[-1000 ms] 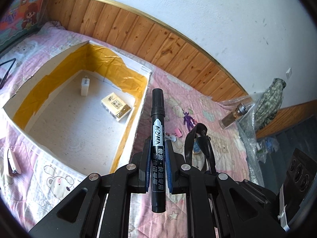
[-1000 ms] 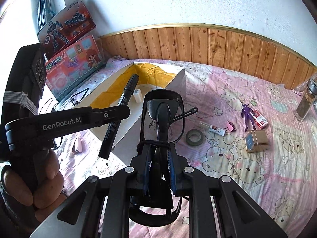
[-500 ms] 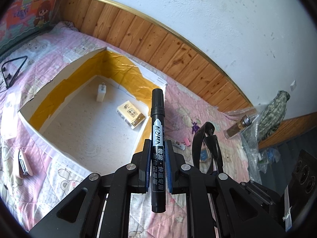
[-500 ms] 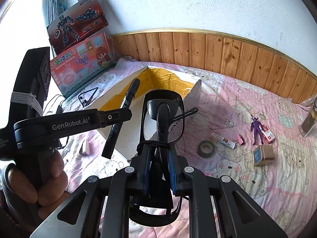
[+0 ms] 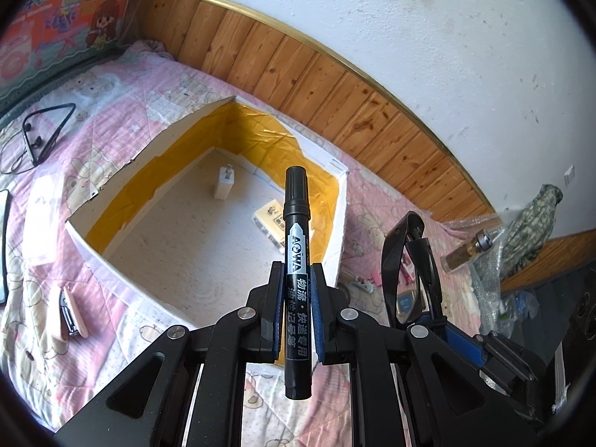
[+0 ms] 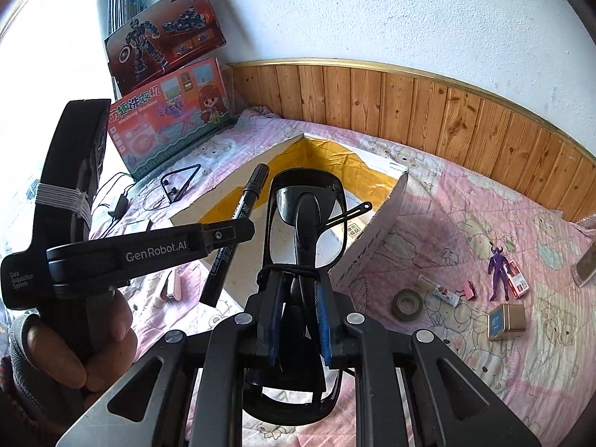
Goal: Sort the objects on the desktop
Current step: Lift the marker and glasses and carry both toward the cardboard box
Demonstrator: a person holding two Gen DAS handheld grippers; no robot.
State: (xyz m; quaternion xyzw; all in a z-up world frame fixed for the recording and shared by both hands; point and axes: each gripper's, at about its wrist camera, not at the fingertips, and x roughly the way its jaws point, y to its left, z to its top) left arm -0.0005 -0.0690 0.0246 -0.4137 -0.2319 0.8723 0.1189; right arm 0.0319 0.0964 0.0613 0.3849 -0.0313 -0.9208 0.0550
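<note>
The left gripper (image 5: 298, 309) is clenched on a black marker (image 5: 297, 260), held round the middle of its barrel with the cap pointing up and away. The marker is light, stiff and smooth — a round barrel can roll or slide between flat pads, so the mid-barrel hold near its balance point is probably the safest. The right gripper (image 6: 297, 316) is clamped on a pair of black-framed glasses (image 6: 305, 223), folded, it seems, though the grip hides how the arms lie. These are light but fragile: the lenses scratch and the thin arms bend, so the thick frame is the better place to pinch.

Both things hang above the near edge of an open white box (image 5: 342, 201) lined with yellow tape, where a white charger (image 5: 223, 182) and a small printed carton (image 5: 270, 219) already lie. The box sits on a soft pink quilt (image 6: 465, 201) — yielding, uneven ground. A roll of tape (image 6: 407, 303), a purple figure (image 6: 499, 272) and a small tin (image 6: 506, 322) remain on it. Wood panelling (image 6: 447, 111) runs below a white wall.
</note>
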